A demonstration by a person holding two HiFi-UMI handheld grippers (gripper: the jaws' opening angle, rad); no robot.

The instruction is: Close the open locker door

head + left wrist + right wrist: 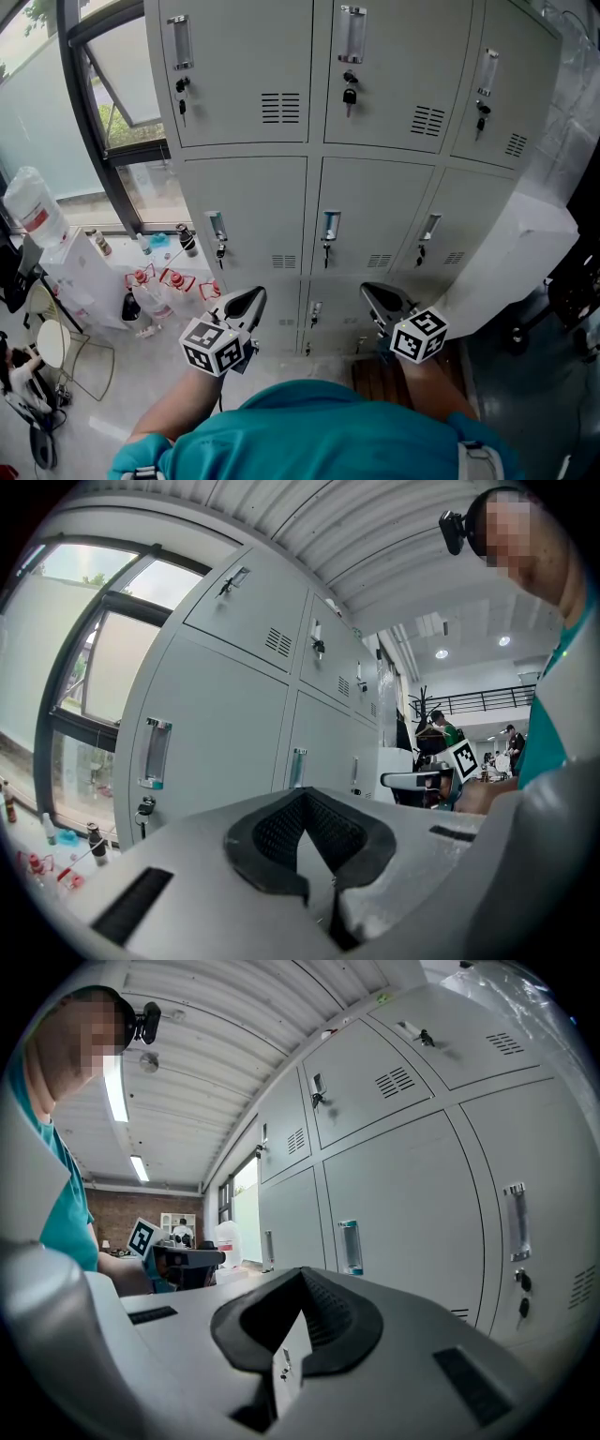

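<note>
Both pairs of jaws are pressed together with nothing between them: the left gripper shows its dark ribbed pads meeting at the tip in its own view, and the right gripper shows the same. Each is held level in front of the person's chest, pointing at the lower rows of a grey locker cabinet and touching none of it. Every door that faces the head camera squarely, such as the middle one in the middle row, sits flush in its frame, with keys hanging from several locks. The only thing standing out from that flat front is a white panel at the cabinet's right side, which slants out toward the person just beyond the right gripper. By my reading this is the open locker door, though its hinge edge is hidden and the bottom-right compartment lies behind the right gripper, so I cannot be sure. If it is the door, it stands swung well out and the closing is yet to be finished, with the right gripper the nearer one to push it. If it is something else, the visible lockers already look shut.
</note>
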